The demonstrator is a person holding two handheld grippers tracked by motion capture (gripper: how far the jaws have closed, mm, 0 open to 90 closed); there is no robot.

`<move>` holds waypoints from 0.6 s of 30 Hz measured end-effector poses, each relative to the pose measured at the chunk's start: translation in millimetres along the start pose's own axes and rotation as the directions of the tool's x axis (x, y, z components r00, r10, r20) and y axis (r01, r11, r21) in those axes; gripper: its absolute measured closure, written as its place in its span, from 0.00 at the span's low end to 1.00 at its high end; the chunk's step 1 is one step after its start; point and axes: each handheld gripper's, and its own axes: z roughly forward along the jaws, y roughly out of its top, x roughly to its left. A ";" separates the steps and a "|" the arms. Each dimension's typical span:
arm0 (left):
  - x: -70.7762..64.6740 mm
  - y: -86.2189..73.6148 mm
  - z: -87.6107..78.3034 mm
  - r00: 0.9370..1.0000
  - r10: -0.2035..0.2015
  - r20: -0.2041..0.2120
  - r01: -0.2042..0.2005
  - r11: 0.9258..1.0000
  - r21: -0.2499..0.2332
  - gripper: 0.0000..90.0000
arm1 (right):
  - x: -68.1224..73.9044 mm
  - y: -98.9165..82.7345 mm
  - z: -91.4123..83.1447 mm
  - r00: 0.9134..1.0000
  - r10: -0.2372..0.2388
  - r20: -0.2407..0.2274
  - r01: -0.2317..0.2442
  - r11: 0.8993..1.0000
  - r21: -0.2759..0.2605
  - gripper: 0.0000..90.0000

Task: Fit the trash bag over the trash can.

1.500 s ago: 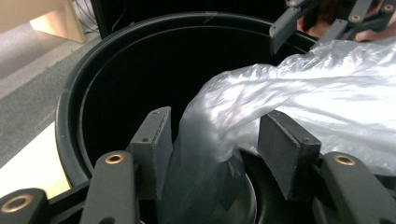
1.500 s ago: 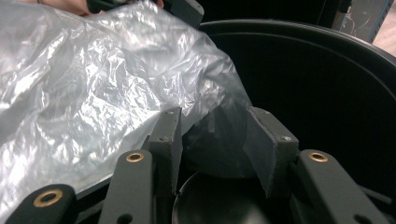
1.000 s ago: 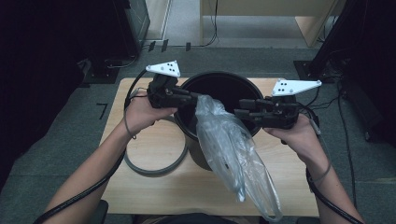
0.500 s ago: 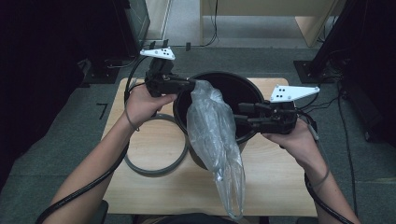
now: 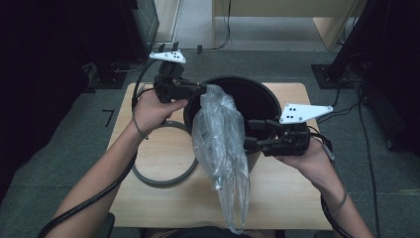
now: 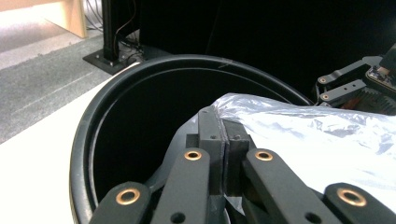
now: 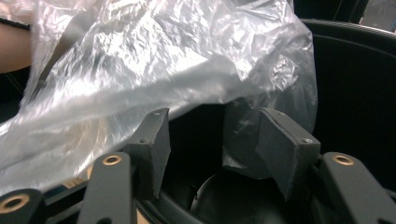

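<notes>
Work in hand, as judged: lining the black bin (image 5: 257, 101) with the clear plastic bag (image 5: 220, 148).

Left gripper (image 5: 200, 89): jaws clenched on the bag's edge. In the left gripper view the pads meet with film (image 6: 299, 130) pinched between them, just over the bin rim at about 9 o'clock of the bin in the high view.

Right gripper (image 5: 250, 136): jaws released and have just been opening. In the right gripper view the two pads (image 7: 154, 135) stand apart, a fold of bag (image 7: 140, 60) hangs above and between them, and neither pad presses on it. It sits at the bin's rim at about 5 o'clock.

Bag: hangs from the left grip, drapes across the bin's near rim and trails down over the table (image 5: 158, 198) toward 6 o'clock. Most of it lies outside the bin. Its mouth is not spread.

Grey ring (image 5: 163, 173): flat on the table at 8 o'clock of the bin, apart from both grippers.

Recommendations for the step:
- Keep the left clamp firm and steady; it is the only anchor.
- The right gripper should take one layer of the mouth edge, not a bunched fold, or the mouth will not open.
- Draw that edge toward 3 o'clock so the mouth spans the rim.
- Feed the trailing body into the bin before stretching over the rim.
- Thin film may tear or slip; pull slowly.
</notes>
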 end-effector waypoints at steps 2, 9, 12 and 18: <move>-2.8 -3.0 1.2 1.000 0.025 -0.004 -0.024 1.000 0.015 0.88 | 2.3 -0.5 0.2 1.000 0.008 0.000 -0.008 1.000 -0.007 0.47; -8.6 -16.9 -7.6 0.997 0.080 -0.006 -0.080 0.996 0.028 0.61 | 10.2 -5.6 -5.6 0.999 0.026 0.021 -0.025 0.998 -0.059 0.45; -12.1 -24.1 -14.3 0.994 0.108 -0.006 -0.107 0.994 0.035 0.54 | 13.8 -5.3 -8.6 0.999 0.017 0.027 -0.015 0.997 -0.071 0.44; -23.1 -37.6 -19.0 0.988 0.153 0.032 -0.154 0.987 0.050 0.47 | 19.8 -2.4 -7.3 1.000 0.012 0.013 -0.010 0.996 -0.090 0.43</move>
